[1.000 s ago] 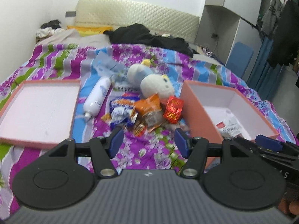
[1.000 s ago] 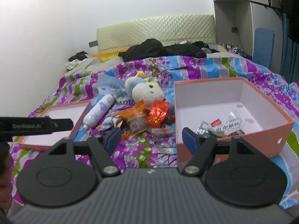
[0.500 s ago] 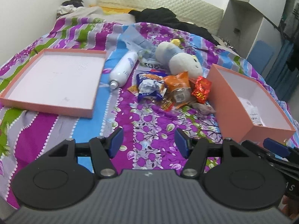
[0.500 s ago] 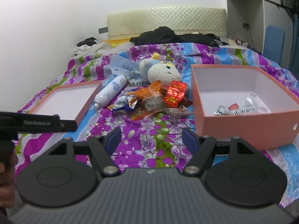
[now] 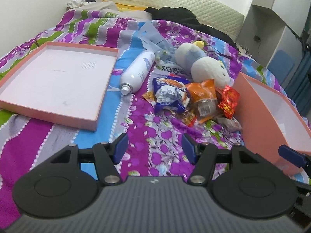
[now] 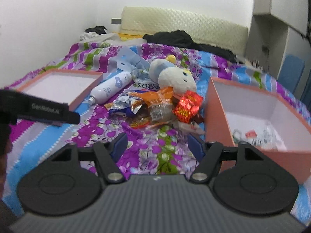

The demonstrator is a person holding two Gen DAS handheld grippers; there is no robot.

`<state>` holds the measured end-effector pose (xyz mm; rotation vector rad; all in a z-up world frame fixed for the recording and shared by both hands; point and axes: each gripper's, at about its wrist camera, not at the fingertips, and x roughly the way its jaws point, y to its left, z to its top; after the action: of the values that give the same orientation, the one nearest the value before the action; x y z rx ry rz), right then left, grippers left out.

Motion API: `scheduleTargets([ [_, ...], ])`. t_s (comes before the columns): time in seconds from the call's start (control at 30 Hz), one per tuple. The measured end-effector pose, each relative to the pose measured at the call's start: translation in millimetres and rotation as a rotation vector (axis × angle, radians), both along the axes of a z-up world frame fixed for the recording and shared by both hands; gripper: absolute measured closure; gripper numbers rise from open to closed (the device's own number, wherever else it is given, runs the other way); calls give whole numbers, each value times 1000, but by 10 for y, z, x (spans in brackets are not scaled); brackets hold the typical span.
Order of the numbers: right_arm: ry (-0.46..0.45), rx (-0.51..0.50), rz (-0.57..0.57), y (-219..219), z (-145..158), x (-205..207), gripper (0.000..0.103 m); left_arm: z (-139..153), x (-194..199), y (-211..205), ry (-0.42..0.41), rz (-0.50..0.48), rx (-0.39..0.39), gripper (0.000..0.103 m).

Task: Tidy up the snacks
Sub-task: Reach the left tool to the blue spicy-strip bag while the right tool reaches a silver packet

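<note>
Left gripper (image 5: 153, 149): blue-padded fingers (image 5: 120, 147) are spread wide, nothing is held between them. It is held above the floral bedspread (image 5: 159, 136), short of the snack pile. Right gripper (image 6: 157, 147): fingers (image 6: 120, 143) are likewise spread apart, nothing gripped; it is held over the bedspread, just beside the near-left corner of the deep pink box (image 6: 215, 112).

Snack pile is seen straight ahead of both grippers, in the middle of the bed, between the two pink containers. In it: a blue-and-white packet (image 5: 169, 95) at the left, an orange packet (image 5: 202, 93) touching it on the right, a shiny red packet (image 5: 228, 101) nearest the deep box, and small loose wrappers (image 5: 187, 117) at the near edge. The packets overlap one another.

Deep box sits right of the pile, open top; a few white wrappers (image 6: 262, 136) are seen on its floor in the right wrist view. A shallow pink lid (image 5: 56, 79) lies left of the pile, well apart from it, open side up.

A white spray bottle (image 5: 138, 71) lies on its side between lid and pile, nozzle toward the camera. A white plush toy (image 5: 206, 68) is lying behind the pile, touching the orange packet. A clear blue plastic bag (image 5: 153, 38) is seen beyond the bottle. Dark clothing (image 5: 186, 17) is piled at the padded headboard (image 5: 184, 2).

Right wrist view is slightly blurred.
</note>
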<state>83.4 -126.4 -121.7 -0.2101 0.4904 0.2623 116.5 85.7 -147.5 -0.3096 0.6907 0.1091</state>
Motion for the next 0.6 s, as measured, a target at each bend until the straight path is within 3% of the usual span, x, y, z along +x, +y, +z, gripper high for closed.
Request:
scheduleTargets([
  [0.3,6,-111,4,287,-310,632,37,-208,634,161,16,-21,-28,36],
  [0.6,50,-247,-52,256,-655,1271,41,-292,1382,-2,13,-107,-1,30],
])
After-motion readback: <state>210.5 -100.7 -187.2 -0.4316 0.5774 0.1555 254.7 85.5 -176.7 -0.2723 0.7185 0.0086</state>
